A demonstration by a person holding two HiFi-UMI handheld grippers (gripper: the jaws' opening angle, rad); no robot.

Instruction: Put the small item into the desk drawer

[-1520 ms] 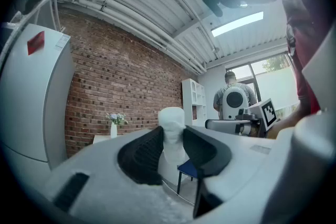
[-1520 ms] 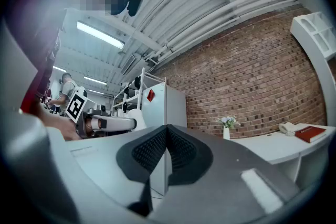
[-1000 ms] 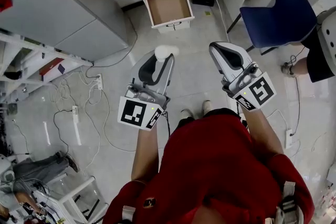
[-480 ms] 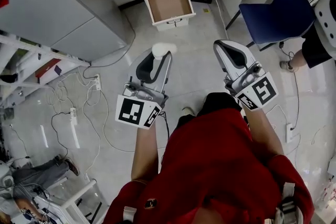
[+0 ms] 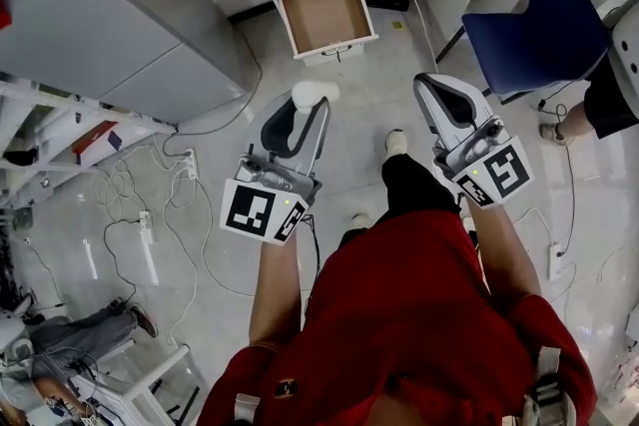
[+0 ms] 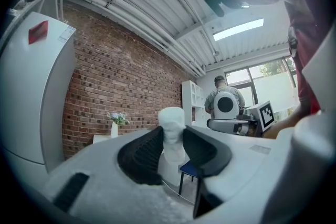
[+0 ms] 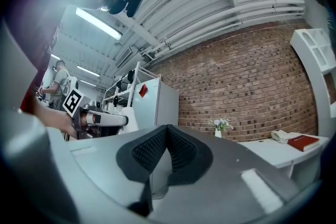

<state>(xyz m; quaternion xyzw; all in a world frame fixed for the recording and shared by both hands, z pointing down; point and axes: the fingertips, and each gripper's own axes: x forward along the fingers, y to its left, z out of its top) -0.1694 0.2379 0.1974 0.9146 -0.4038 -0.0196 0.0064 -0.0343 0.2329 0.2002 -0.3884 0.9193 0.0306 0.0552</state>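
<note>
Since the desk drawer (image 5: 321, 13) gapes well beyond its fingertips, the left gripper (image 5: 308, 113) carries the white item (image 6: 172, 127) pinched between them. The right gripper (image 7: 167, 138) is pressed together, empty.

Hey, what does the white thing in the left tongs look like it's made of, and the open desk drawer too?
White item: matte, pale and soft-looking, maybe foam or plaster. It seems narrower where the left tongs pinch it, though that may be its own shape.
Desk drawer: smooth white sides, likely painted or laminated board. The bottom is flat, dull brown, probably fibreboard.
</note>
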